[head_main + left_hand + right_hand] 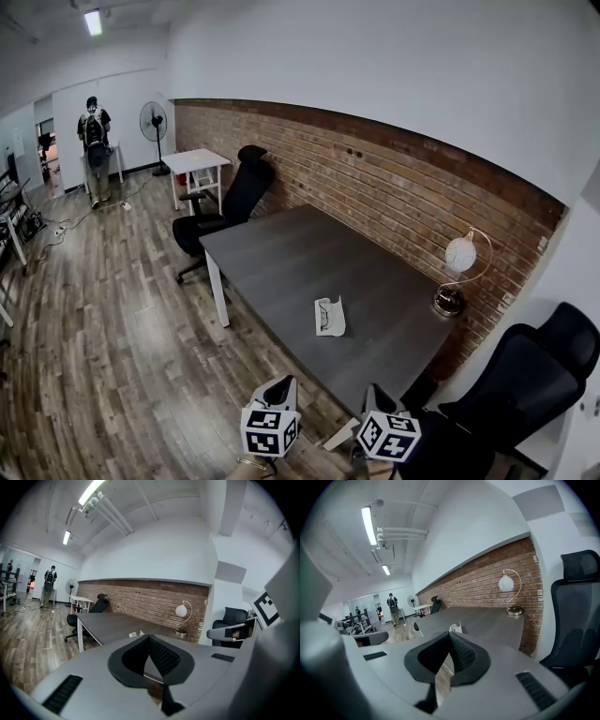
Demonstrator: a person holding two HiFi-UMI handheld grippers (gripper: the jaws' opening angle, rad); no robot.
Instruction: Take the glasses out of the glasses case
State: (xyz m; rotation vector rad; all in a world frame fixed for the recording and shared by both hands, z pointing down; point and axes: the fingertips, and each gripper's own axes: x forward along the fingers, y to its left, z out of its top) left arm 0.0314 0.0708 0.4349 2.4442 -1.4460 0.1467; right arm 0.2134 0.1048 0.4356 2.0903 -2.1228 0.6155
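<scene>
Glasses case (pixel 330 316) is lying on the dark grey table (pixel 281 253), white, with its lid seemingly raised; contents too small to tell. It is sitting towards the table's near end, well apart from both grippers.

Table is standing along a brick wall (pixel 394 187) on a wood-plank floor (pixel 103 328). One globe lamp (pixel 457 267) is standing at the wall edge. Two black office chairs: one (pixel 230 208) at the far end, one (pixel 530 375) at the near right. Further back are one small white table (pixel 195 164), one standing fan (pixel 154 124) and one person (pixel 94 141).

Two grippers are hovering off the table's near end. Left gripper (pixel 149 639) is showing jaws meeting at the tips, nothing between them. Right gripper (pixel 450 635) is showing the same, closed and empty.
</scene>
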